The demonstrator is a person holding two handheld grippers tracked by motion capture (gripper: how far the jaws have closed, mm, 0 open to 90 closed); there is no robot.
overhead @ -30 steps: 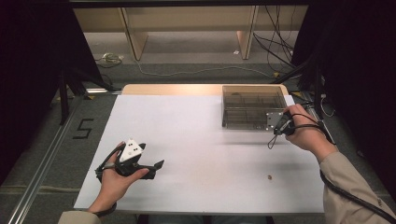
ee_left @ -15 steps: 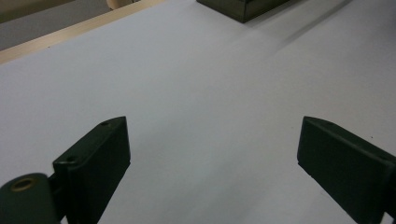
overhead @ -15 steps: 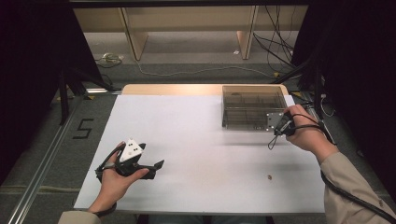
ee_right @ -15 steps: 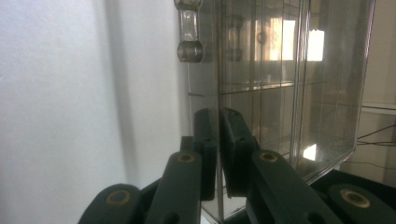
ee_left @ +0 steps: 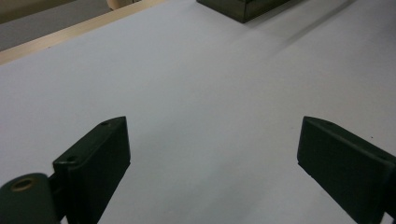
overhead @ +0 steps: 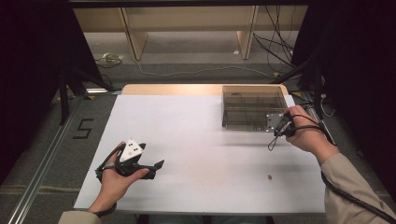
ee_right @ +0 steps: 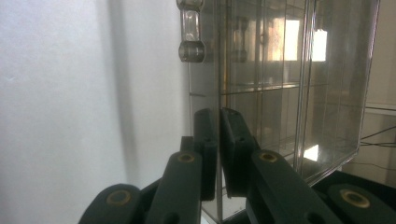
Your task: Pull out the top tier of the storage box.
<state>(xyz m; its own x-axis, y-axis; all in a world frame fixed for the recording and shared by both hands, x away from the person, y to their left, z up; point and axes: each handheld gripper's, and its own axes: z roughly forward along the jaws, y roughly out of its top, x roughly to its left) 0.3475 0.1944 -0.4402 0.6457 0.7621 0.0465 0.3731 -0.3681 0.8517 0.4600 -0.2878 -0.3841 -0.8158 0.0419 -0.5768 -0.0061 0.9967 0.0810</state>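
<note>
Right tongs [ee_right: 219, 154] clamped on thin front wall of clear box [overhead: 253, 107] at table's [overhead: 196, 140] far right; box handle [ee_right: 190, 32] cut off at top. Left tongs [ee_left: 212, 163] open, empty, near left. Small speck [overhead: 269, 176] unidentifiable.

The high view looks forward and down on the whole white tabletop [overhead: 201, 140]. The left gripper view looks low across this tabletop toward the clear box [ee_left: 243, 8] at its far right corner. The right gripper view stands very near the same box [ee_right: 289, 93].
</note>
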